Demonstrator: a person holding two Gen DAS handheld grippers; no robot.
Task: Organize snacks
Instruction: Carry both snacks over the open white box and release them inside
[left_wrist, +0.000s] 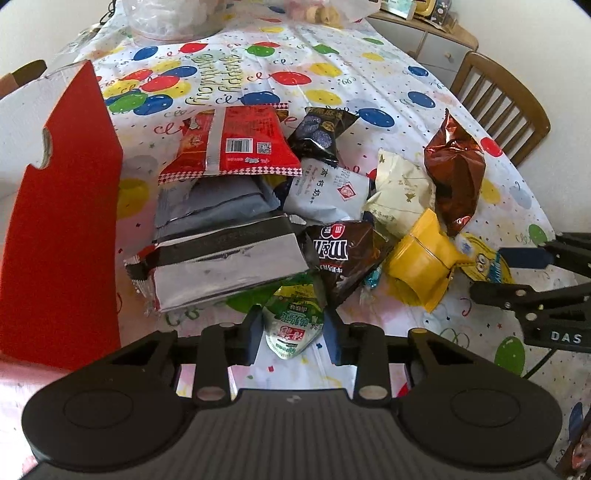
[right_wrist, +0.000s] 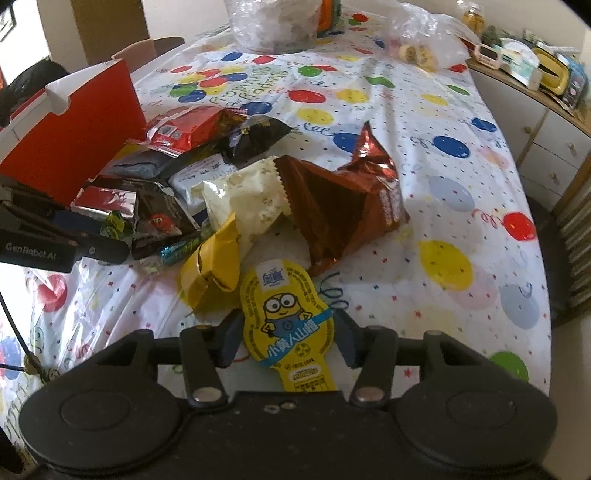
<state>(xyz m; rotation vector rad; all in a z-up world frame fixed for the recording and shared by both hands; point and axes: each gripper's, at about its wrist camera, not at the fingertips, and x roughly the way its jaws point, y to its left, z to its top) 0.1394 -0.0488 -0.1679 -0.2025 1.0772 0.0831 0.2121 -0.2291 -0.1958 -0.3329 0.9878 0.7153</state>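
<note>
A pile of snack packets lies on the balloon tablecloth. My left gripper has its fingers either side of a green and white pouch at the pile's near edge, with small gaps, so it is open. My right gripper is open around a yellow Minions pouch; it also shows in the left wrist view. Nearby lie a brown M&M's bag, a silver bag, a red bag, a yellow packet and a copper foil bag.
An open red box stands left of the pile. A clear plastic tub and a plastic bag with biscuits sit at the table's far end. A wooden chair and a cabinet stand to the right.
</note>
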